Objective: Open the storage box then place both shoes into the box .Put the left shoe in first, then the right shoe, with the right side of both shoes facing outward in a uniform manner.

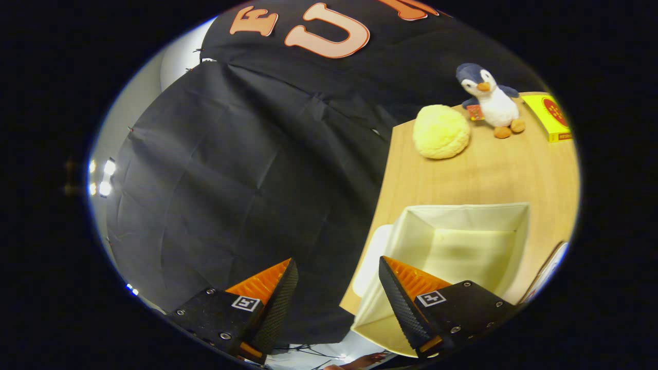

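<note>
The fingers point(336, 288) stand spread and empty at lower centre; the open storage box point(519, 226) needs the left shoe next.

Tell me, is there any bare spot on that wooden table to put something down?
Yes: bare light wooden table lies between the open cream fabric storage box and the fluffy yellow ball. The far end is crowded, with the ball, the plush penguin and a yellow box. The open fingers hover at the storage box's near corner.
</note>
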The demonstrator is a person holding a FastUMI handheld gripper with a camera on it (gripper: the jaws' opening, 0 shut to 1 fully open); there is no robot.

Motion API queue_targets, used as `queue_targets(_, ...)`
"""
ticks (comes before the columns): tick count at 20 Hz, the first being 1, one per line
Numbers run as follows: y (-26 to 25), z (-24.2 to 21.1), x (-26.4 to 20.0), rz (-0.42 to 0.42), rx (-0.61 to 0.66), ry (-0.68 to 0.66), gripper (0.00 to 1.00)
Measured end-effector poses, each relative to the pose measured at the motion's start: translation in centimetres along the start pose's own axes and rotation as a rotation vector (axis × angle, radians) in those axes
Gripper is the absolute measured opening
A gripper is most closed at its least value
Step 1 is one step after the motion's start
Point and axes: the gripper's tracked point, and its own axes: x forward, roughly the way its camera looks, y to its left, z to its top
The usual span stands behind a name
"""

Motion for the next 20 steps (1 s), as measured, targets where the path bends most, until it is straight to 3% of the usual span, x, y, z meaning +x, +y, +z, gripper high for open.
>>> queue_targets(7, -9.3, -2.3, -6.4, -0.159, 0.049, -0.065, 0.96)
queue_targets(20, -23.7, -10.5, -18.6, -0.483, 0.057, -0.032, 0.91)
